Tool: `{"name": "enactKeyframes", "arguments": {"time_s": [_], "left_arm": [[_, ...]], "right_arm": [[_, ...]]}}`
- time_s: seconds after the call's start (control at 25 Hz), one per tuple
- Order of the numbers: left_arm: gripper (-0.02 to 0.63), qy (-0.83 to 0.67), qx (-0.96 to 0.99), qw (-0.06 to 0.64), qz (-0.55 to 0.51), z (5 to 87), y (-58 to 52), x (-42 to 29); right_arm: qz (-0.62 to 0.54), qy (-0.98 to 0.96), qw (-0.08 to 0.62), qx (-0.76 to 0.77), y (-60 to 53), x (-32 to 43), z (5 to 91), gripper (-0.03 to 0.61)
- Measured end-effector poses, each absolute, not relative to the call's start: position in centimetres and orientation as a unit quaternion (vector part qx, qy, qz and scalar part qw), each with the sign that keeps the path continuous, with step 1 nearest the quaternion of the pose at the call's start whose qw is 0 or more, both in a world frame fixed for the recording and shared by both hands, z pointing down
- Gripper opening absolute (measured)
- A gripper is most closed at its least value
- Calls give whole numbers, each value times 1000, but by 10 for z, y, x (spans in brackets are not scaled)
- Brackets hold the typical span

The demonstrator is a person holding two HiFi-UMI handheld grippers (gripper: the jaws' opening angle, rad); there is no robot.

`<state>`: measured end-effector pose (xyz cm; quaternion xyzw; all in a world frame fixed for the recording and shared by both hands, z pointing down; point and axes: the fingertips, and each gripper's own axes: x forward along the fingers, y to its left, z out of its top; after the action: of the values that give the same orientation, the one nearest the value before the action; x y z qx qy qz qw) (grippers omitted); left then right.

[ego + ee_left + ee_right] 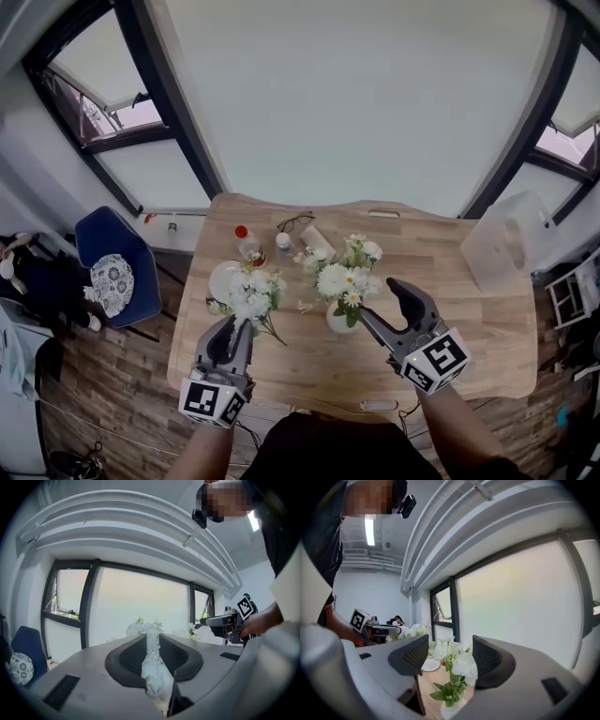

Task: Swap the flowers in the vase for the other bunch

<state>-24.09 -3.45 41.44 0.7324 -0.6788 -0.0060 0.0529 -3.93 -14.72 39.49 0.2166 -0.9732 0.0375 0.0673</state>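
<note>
right tool [379, 301]: spread, empty; vase bunch [345, 279]: upright, just beyond its tips; left tool [234, 339]: pinching other bunch [253, 296] by the stem, farther from vase [341, 323]

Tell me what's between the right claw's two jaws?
White flowers in the vase show between the open right claw's jaws, untouched, in the right gripper view.

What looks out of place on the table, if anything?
Nothing spilled or tipped. The vase stands upright with flowers in it. Only oddity: a small pale scrap lies loose on the table beside the vase, possibly a fallen bit of flower. The other bunch is clamped in the left gripper.
</note>
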Motion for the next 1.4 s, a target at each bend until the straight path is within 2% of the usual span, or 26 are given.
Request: {"name": "enactKeyframes", "arguments": {"time_s": [0.28, 0.76, 1.28, 1.32, 1.36, 1.4], "left_arm": [[78, -692, 719, 64, 3, 424, -26, -253], [78, -714, 696, 75, 19, 435, -9, -267], [78, -726, 682, 79, 27, 436, -1, -268], [78, -727, 682, 80, 27, 435, 0, -268], [78, -727, 682, 80, 28, 435, 0, -268], [78, -727, 682, 79, 28, 434, 0, -267]], "right_arm": [[38, -974, 83, 209, -155, -56, 408, 319], [88, -962, 87, 244, -190, -40, 437, 319], [137, -964, 102, 204, -190, -55, 464, 314], [139, -964, 105, 202, -189, -56, 465, 309], [139, -963, 108, 202, -189, -56, 466, 275], [137, -963, 110, 204, -190, -55, 466, 202]]}}
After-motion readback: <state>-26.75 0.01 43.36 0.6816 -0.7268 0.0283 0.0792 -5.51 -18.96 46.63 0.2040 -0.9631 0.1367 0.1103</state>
